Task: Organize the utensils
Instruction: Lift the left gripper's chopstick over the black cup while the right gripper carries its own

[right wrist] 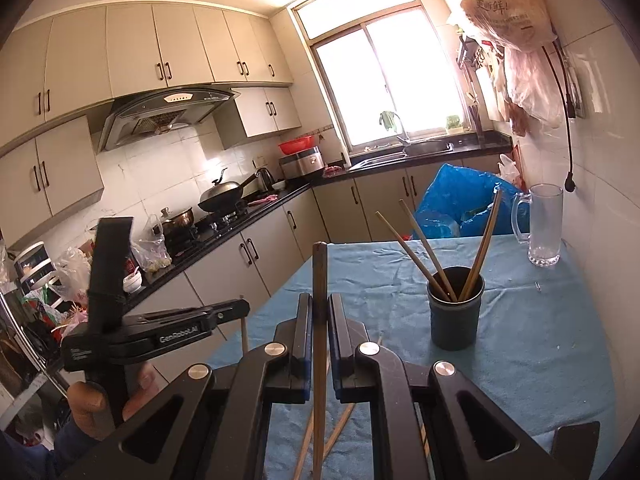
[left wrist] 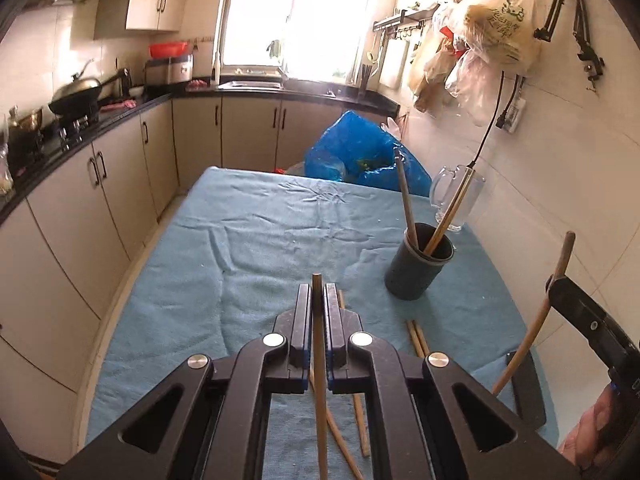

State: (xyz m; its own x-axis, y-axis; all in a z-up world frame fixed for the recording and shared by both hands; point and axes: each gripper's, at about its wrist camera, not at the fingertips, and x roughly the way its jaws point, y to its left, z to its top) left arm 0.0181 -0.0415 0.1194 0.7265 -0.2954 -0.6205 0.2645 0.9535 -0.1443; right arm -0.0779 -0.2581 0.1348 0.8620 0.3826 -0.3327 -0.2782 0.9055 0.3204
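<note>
Both claws loaded. L gripper [left wrist: 318, 292] is clamped on 1 chopstick [left wrist: 319, 360]; the stick runs along the finger line, tip poking just past the pads, rest trailing back under the body. R gripper [right wrist: 320, 304] is clamped on another chopstick [right wrist: 319, 320] w/ a darker top end, same layout, stick near vertical in its own view.

Target = dark cup holder [left wrist: 418, 266] on the blue cloth [left wrist: 240, 240], w/ sticks already leaning in it. From the L claw it sits ahead and to the right, near. From the R claw it's also ahead-right [right wrist: 456, 308] and looks somewhat closer, so R seems the nearer arm for the next drop, though fisheye makes that a judgement call. Key relation: the held sticks' long axis lies along the fingers, so either claw probably needs to tip the stick over the cup mouth to get it end-down.

Loose chopsticks [left wrist: 418, 338] lie flat on the cloth just beside the cup base, on the near side, w/ more under the L claw.

View diffs:
- L view shows 2 sticks in the cup; R view shows 3.
- L view catches the R gripper at the right edge w/ its stick sticking up.
- R view shows the L gripper from the side, held by a hand [right wrist: 92, 404].
- Glass mug [right wrist: 544, 224] stands behind the cup, near the wall; clearer in R view.
</note>
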